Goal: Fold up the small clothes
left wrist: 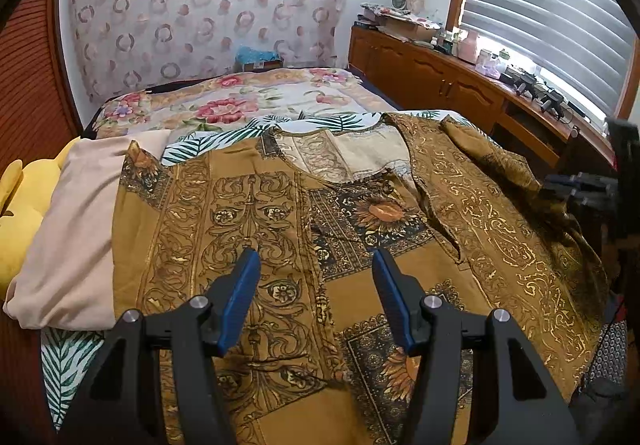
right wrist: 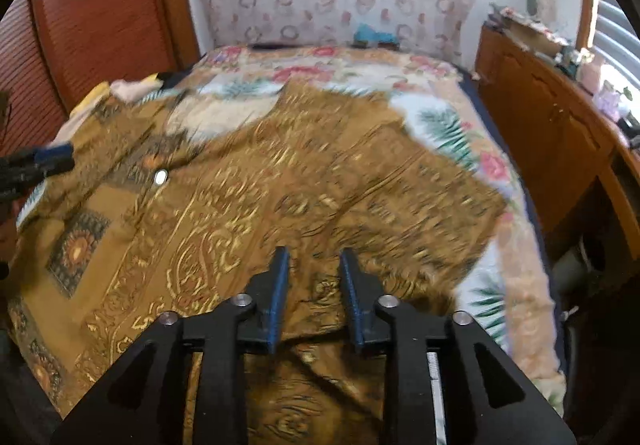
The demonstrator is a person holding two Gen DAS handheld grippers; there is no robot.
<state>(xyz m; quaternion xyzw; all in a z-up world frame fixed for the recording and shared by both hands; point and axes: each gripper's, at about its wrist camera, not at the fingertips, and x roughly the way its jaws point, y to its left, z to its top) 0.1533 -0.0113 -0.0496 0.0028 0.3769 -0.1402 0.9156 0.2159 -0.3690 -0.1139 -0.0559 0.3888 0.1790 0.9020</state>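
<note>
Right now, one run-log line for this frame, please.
shirt: spread on bed, right side folded in | left gripper: open above it | right gripper: open, nothing gripped

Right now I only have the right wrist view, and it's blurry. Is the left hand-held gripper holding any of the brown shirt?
Observer: No. The left hand-held gripper is open above the brown shirt, with nothing between its jaws.
Operator: Where's the neckline from there?
Observer: Just beyond that gripper and slightly right. The neck opening faces up and shows the cream inner side.
Operator: What's under the shirt's left edge?
Observer: That edge lies over a beige pillow.
</note>
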